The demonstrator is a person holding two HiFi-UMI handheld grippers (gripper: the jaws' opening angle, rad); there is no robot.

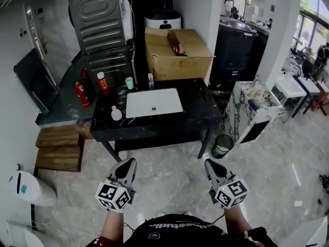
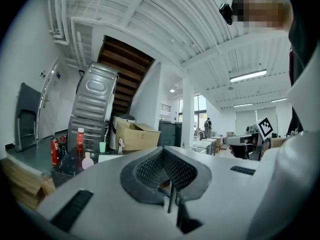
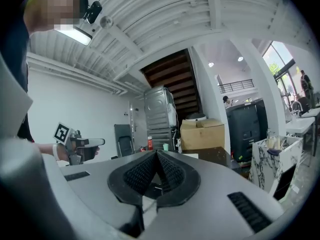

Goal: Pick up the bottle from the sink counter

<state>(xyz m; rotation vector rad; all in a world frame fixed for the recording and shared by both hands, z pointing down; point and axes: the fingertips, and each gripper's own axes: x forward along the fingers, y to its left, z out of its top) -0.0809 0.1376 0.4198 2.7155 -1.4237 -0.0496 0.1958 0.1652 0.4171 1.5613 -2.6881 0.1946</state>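
Both tongs pinched narrow, empty: left gripper (image 1: 127, 163), right gripper (image 1: 211, 164), well short of sink counter (image 1: 195, 107). Red bottle (image 1: 103, 81) near back-left corner, pink bottle (image 1: 116, 113) by front-left edge. Best: step close, widen jaws first, grip bottle body level.

Glossy black stone counter (image 1: 198, 106), matt cardboard box (image 1: 177, 66), ribbed metal panel (image 1: 97, 14)

Left claw (image 2: 162, 154) closed, pale pink bottle (image 2: 87, 161) on dark counter (image 2: 67, 168) beyond
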